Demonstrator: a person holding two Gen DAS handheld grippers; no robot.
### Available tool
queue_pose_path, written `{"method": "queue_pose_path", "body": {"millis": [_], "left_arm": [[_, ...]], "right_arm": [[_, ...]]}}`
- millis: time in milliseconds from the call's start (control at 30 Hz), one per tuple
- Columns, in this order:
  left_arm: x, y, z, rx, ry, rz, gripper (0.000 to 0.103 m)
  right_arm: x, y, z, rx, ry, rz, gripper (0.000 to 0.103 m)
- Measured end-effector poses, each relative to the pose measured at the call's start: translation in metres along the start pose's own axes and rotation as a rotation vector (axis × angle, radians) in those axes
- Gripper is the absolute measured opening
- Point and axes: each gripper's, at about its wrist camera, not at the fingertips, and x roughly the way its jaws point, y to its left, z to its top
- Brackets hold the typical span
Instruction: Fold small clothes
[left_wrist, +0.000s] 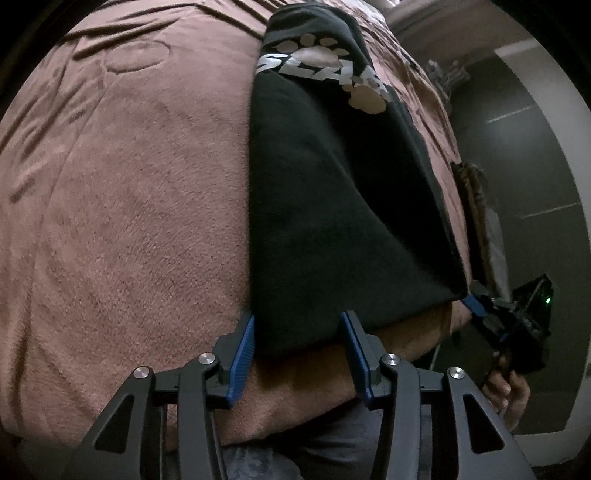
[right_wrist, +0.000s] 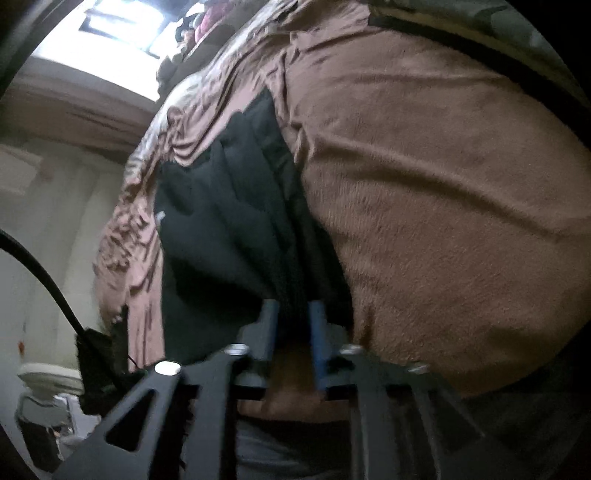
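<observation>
At bottom centre, the left gripper (left_wrist: 298, 334) gapes around the black garment's (left_wrist: 332, 206) near hem; the right gripper (right_wrist: 293, 317) pinches its corner. Soft, limp cloth on the pink blanket (left_wrist: 129, 221): grip hem corners.

You're over a bed covered in a plush pinkish-brown blanket (left_wrist: 129, 206), creased and rumpled toward its far edge. Past that edge in your left view there's a dim grey wall (left_wrist: 524, 155) under a pale ceiling band. In your right view, a bright window (right_wrist: 110, 33) glares at top left, with cream walls (right_wrist: 55, 206) below, and the room looks dim
</observation>
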Motion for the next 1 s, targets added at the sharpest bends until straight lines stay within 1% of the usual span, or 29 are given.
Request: {"method": "queue_pose_path", "body": {"millis": [33, 100, 200, 367, 433, 500, 533, 567, 600, 633, 733, 900, 1000], "left_arm": [[-0.001, 0.003, 0.0, -0.01, -0.001, -0.011, 0.048], [-0.002, 0.006, -0.001, -0.022, -0.003, -0.025, 0.048], [-0.003, 0.007, -0.002, -0.017, -0.003, -0.022, 0.048], [-0.002, 0.003, -0.001, -0.011, 0.0, -0.014, 0.048], [-0.001, 0.002, 0.0, -0.011, 0.0, -0.013, 0.048], [0.0, 0.0, 0.0, -0.01, 0.001, -0.009, 0.047], [0.0, -0.001, 0.0, -0.008, 0.002, -0.006, 0.047], [0.001, -0.002, 0.001, -0.007, 0.002, 0.0, 0.045], [0.002, -0.003, 0.001, -0.005, 0.002, 0.014, 0.042], [0.002, -0.003, 0.001, -0.005, 0.001, 0.021, 0.041], [0.002, -0.004, 0.0, -0.002, -0.006, 0.029, 0.038], [0.0, 0.0, 0.0, -0.018, -0.016, 0.007, 0.038], [0.0, -0.002, -0.002, -0.002, -0.021, 0.019, 0.037]], "right_arm": [[-0.002, -0.001, 0.001, 0.006, -0.01, 0.014, 0.048], [-0.004, -0.003, 0.002, 0.01, -0.019, 0.014, 0.048], [0.0, -0.003, 0.003, -0.004, -0.002, 0.021, 0.048], [0.01, 0.012, -0.003, -0.074, 0.034, -0.012, 0.048], [0.012, 0.016, -0.005, -0.096, 0.036, -0.046, 0.048], [0.014, 0.02, -0.005, -0.11, 0.042, -0.059, 0.047], [0.016, 0.021, -0.006, -0.112, 0.049, -0.063, 0.045], [0.018, 0.021, -0.006, -0.115, 0.054, -0.074, 0.036], [0.022, 0.02, -0.005, -0.114, 0.061, -0.09, 0.023], [0.024, 0.019, -0.003, -0.105, 0.066, -0.102, 0.006], [0.027, 0.013, 0.001, -0.079, 0.066, -0.093, 0.003], [0.015, 0.022, 0.001, -0.123, 0.033, -0.109, 0.003], [0.01, 0.021, 0.0, -0.133, 0.026, -0.11, 0.002]]}}
